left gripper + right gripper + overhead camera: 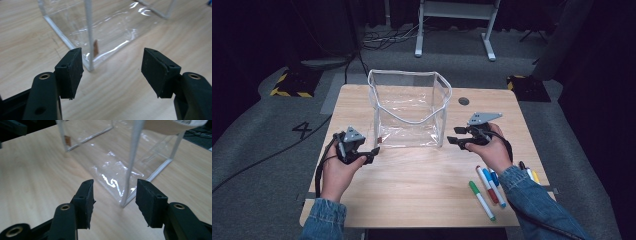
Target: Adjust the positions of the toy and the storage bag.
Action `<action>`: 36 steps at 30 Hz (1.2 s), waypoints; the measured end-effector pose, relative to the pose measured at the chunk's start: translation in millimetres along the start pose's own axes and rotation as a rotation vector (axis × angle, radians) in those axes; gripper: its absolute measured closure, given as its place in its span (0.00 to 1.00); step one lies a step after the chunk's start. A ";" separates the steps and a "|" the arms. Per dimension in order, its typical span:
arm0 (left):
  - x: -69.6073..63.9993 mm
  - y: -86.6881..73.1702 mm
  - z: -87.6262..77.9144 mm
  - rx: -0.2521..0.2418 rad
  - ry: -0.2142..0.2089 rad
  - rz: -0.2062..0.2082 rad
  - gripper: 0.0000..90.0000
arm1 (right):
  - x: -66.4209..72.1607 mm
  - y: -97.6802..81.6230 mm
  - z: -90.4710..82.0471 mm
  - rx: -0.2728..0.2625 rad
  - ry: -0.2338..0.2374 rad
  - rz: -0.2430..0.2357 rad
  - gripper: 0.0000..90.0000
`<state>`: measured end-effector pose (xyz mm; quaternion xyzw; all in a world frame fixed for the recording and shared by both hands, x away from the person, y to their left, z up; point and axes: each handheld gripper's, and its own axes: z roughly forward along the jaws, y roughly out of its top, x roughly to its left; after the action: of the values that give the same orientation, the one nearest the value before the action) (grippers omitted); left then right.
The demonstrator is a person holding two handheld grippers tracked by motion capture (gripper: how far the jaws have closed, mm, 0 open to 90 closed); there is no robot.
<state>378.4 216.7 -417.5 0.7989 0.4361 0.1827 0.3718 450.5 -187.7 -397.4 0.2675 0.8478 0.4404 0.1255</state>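
Note:
A clear plastic bag [409, 107] with white trim stands open and upright on the wooden table [412, 190]. My left gripper [374, 151] hovers just off the bag's front left corner. In the left gripper view this gripper [112, 67] is open with nothing between its pads, and the bag's corner seam [89, 37] stands just beyond the left pad. My right gripper [453, 136] sits at the bag's front right corner. In the right gripper view that gripper [114, 195] is open, and the white corner seam [130, 170] rises ahead of the gap, untouched.
Several markers lie at the table's front right: green [482, 200], red [487, 184], blue [497, 186] and yellow [536, 176] by the right sleeve. A round grommet [464, 101] sits behind the bag. A white desk frame [452, 25] and cables lie on the floor beyond.

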 end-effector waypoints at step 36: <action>-28.2 -20.3 -22.2 -0.016 -0.144 0.080 0.96 | 45.6 -23.9 -31.6 0.015 0.130 -0.047 0.97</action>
<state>337.7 209.8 -417.3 0.8238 0.3744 0.1427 0.4010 390.4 -194.6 -397.4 0.2191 0.8635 0.4474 0.0786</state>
